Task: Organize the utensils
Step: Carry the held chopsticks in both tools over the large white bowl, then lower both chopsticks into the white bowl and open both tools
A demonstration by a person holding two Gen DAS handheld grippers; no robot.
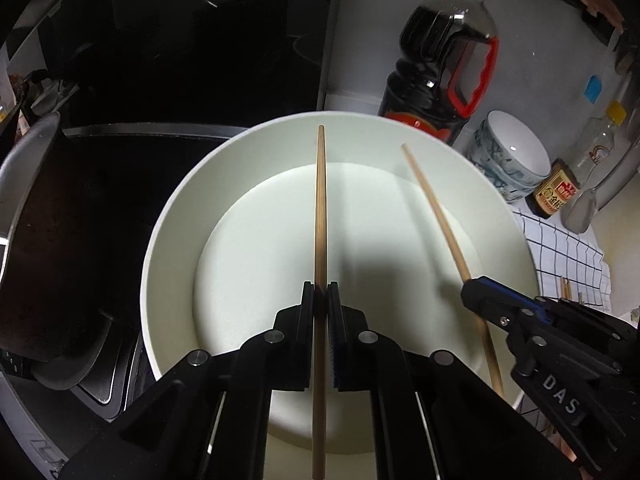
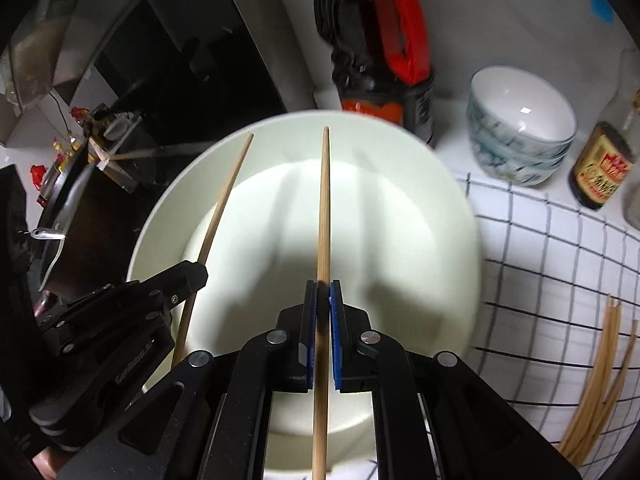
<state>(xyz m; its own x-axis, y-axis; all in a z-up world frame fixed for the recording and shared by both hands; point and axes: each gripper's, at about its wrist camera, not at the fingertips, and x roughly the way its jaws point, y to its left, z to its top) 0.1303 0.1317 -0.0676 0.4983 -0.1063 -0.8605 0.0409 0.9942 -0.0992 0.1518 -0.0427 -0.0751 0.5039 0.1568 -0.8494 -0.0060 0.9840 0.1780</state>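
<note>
Left hand-held gripper (image 1: 321, 292) clamped on one chopstick (image 1: 320, 208); right hand-held gripper (image 2: 323, 290) clamped on another chopstick (image 2: 323, 208); both above white bowl (image 1: 168, 216).

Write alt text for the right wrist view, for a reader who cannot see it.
The right tongs are shut on a wooden chopstick pointing forward over a large white bowl, while the left tongs hold a second chopstick beside it. Behind stand a soy sauce bottle and stacked patterned bowls; more chopsticks lie on a checked cloth at right.
</note>
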